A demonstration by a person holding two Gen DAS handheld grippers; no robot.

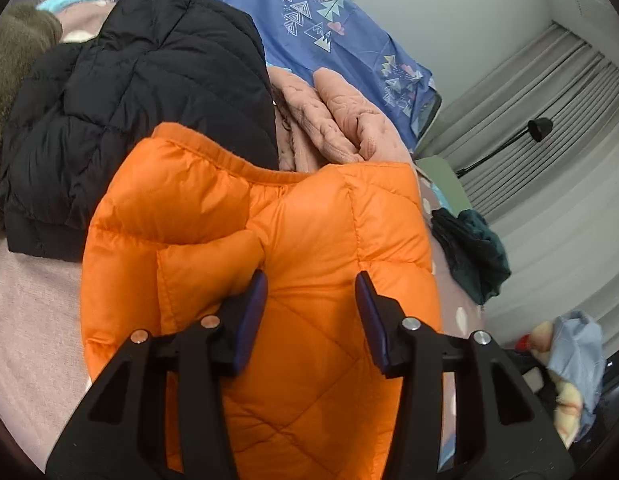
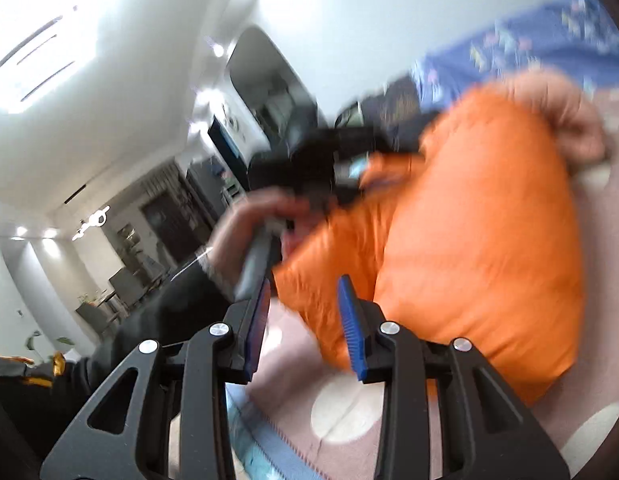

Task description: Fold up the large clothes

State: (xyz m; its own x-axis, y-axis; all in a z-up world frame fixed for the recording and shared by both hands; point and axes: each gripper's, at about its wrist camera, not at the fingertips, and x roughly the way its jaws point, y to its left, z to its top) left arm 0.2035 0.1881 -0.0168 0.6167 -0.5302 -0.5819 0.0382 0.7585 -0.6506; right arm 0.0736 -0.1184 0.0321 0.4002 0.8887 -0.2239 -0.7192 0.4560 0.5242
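An orange quilted down jacket [image 1: 269, 240] lies folded over on the pink bedspread [image 1: 25, 320]. My left gripper [image 1: 311, 284] is open just above the jacket's middle, its blue pads either side of a puffed panel, gripping nothing. In the blurred right wrist view the same jacket [image 2: 469, 248] bulges at the right. My right gripper [image 2: 305, 292] is open and empty, beside the jacket's lower left edge. The left hand and its gripper [image 2: 269, 216] reach onto the jacket from the left.
A black puffer jacket [image 1: 141, 112] lies behind the orange one, a pink quilted garment [image 1: 333, 120] to its right, a blue patterned sheet [image 1: 329, 32] beyond. A dark teal garment [image 1: 469, 256] sits at the bed's right edge. Grey curtains [image 1: 549, 120] and a lamp [image 1: 539, 128] stand at right.
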